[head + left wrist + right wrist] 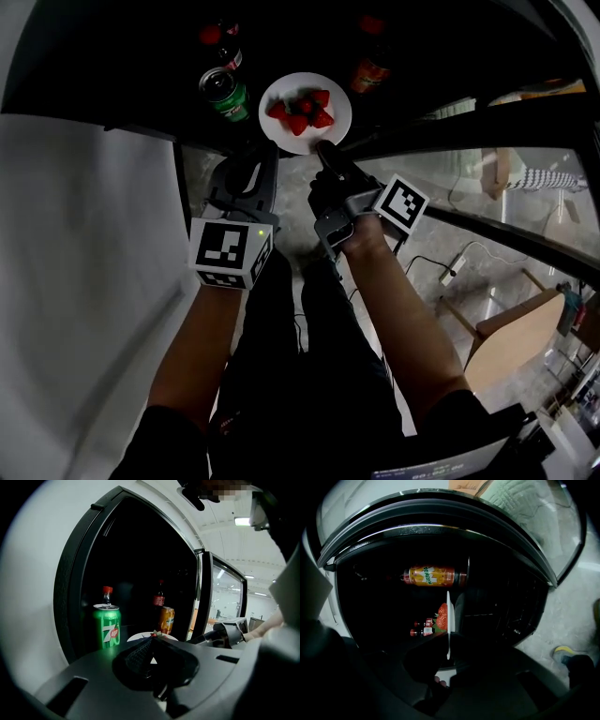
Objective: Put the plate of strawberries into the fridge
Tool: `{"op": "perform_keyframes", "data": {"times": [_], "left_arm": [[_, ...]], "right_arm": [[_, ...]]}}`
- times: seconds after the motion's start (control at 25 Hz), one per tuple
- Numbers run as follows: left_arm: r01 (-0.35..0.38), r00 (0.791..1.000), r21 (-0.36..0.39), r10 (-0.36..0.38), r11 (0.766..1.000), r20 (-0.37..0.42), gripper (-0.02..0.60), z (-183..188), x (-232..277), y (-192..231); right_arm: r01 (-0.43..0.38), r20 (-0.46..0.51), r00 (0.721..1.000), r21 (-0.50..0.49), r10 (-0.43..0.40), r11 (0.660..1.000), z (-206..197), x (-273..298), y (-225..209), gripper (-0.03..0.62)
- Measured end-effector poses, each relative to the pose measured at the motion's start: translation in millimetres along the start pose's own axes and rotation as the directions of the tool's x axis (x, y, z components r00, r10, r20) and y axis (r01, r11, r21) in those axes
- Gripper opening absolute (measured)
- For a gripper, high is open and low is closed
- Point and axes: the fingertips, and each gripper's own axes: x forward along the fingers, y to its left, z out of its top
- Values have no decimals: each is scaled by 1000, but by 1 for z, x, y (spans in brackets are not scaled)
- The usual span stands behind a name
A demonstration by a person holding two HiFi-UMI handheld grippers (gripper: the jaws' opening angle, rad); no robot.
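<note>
A white plate [330,94] with several red strawberries [302,111] sits in the dark opening of the fridge [141,66], between a green can and an orange bottle. My right gripper [324,147] is shut on the plate's near rim. In the right gripper view the plate [448,620] shows edge-on between the jaws, with the strawberries [442,615] on its left. My left gripper [263,155] hovers just left of the plate at the fridge's front edge, shut on nothing. Past its jaws in the left gripper view lies the plate [137,637]. Whether the plate rests on the shelf I cannot tell.
A green 7up can [225,94] and a red-capped cola bottle [221,42] stand left of the plate. An orange soda bottle [369,67] stands to its right. The glass fridge door [487,173] hangs open on the right. A white wall [84,281] lies left.
</note>
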Motion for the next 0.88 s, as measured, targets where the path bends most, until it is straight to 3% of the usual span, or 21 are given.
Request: {"op": "perform_keyframes", "data": {"times": [0.48,0.88], "left_arm": [[7,1000,-11,-7,1000,-30,5,-13,13,2],[-1,999,-18,0,1000,-35,5,-17,16,4]], "right_arm": [[-19,27,999,28,18,999,9,19,-8,15],[22,39,999,22,-22,1000,11,28,-6,17]]}}
